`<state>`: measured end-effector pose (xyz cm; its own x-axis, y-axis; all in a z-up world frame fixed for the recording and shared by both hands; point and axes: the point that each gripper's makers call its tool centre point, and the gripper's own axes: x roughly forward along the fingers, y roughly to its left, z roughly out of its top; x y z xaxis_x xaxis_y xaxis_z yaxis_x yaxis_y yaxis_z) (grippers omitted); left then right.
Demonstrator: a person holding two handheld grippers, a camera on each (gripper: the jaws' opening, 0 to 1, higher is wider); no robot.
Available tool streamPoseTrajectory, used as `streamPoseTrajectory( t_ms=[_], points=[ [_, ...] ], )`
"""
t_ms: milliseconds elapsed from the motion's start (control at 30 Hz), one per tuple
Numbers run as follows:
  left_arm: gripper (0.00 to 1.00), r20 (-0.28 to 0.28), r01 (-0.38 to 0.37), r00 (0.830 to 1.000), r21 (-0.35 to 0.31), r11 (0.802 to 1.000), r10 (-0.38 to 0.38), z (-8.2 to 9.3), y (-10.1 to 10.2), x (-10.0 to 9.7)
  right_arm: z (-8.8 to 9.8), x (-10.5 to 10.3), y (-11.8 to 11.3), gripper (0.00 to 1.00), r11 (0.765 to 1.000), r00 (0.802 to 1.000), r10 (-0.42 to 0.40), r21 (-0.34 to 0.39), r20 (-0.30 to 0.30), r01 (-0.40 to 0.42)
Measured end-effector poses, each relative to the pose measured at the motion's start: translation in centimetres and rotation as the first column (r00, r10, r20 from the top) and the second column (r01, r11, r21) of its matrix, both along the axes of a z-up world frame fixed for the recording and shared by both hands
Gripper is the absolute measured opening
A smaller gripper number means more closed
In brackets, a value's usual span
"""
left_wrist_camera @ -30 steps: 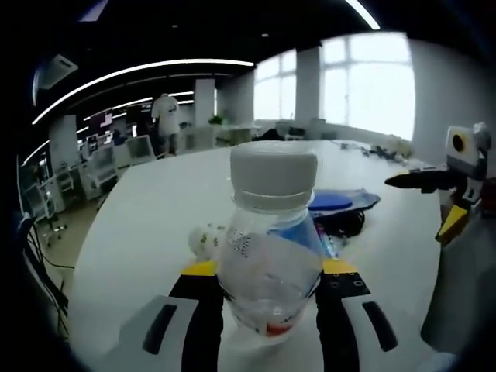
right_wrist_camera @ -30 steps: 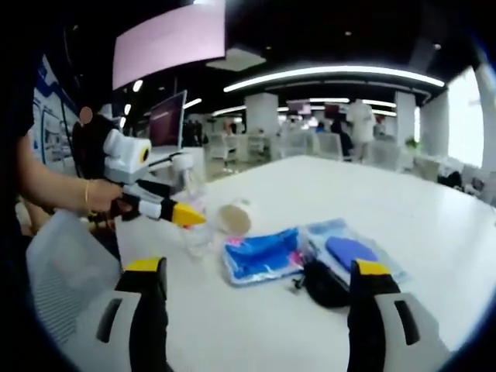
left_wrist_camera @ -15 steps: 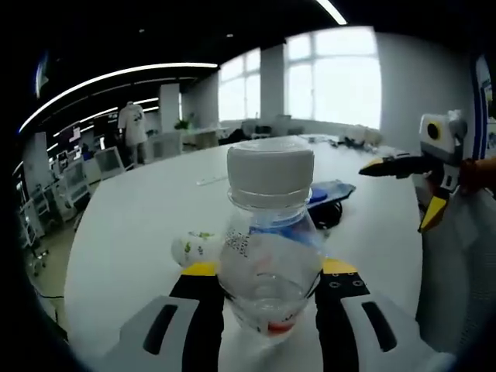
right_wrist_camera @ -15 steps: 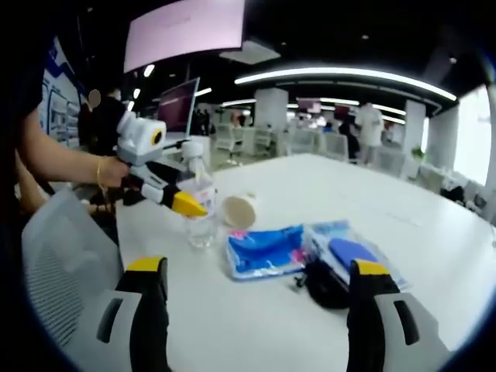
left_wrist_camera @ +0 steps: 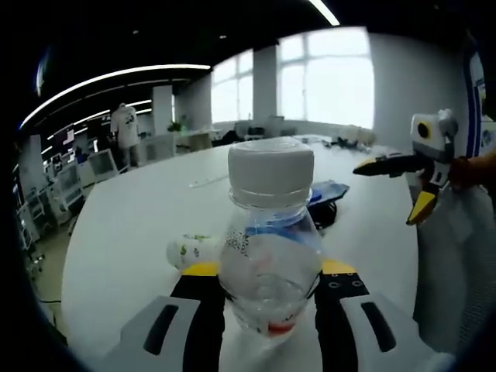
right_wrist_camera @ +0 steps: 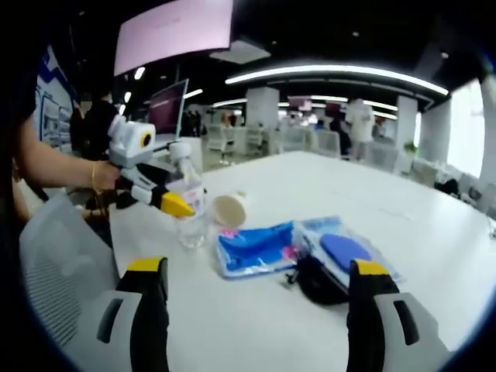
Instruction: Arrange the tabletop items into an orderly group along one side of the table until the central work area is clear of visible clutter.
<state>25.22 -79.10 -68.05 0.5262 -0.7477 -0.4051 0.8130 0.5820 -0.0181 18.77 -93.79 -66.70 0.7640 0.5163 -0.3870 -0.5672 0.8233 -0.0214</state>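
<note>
Bottle (left_wrist_camera: 270, 232) upright in left claw (left_wrist_camera: 267, 283)

One clear plastic bottle with a white cap (right_wrist_camera: 188, 203), one tipped paper cup (right_wrist_camera: 229, 209), two blue plastic packets (right_wrist_camera: 254, 249), one black pouch (right_wrist_camera: 322, 279).

bottle (left_wrist_camera: 270, 256): clear, white cap, upright, clamped in left gripper (left_wrist_camera: 267, 288)
cup (right_wrist_camera: 229, 209): on its side, at bottle's 3 o'clock
blue packets (right_wrist_camera: 256, 249): flat, mid-tabletop
black pouch (right_wrist_camera: 319, 279): touching packets at 5 o'clock

Left view close on bottle (left_wrist_camera: 270, 240); right view wider, probably same table (right_wrist_camera: 434, 225).
</note>
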Motion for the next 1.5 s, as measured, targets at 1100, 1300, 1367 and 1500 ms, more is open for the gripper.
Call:
streamPoseTrajectory(
  t_ms=[1100,1300,1367,1500],
  points=[
    [0.42,0.066,0.035,0.997,-0.006,0.999,-0.035,8.0,1.1,4.7,-0.6,-0.1,0.1,0.95,1.0,1.0,0.01,-0.003,-0.022,-0.01],
    [0.42,0.085,0.025,0.996,0.001,1.0,-0.025,8.8,1.6,6.5,-0.6,0.2,-0.4,0.95,1.0,1.0,-0.009,0.008,-0.027,0.009],
    [0.42,0.086,0.018,0.996,0.001,1.0,-0.018,8.9,1.8,7.3,-0.6,0.2,-0.5,0.95,1.0,1.0,-0.014,0.01,-0.028,0.014],
    [0.42,0.088,0.008,0.996,0.006,1.0,-0.009,8.7,2.1,8.6,-0.7,0.2,-0.5,0.95,1.0,0.999,-0.013,0.011,-0.032,0.013]
  ],
)
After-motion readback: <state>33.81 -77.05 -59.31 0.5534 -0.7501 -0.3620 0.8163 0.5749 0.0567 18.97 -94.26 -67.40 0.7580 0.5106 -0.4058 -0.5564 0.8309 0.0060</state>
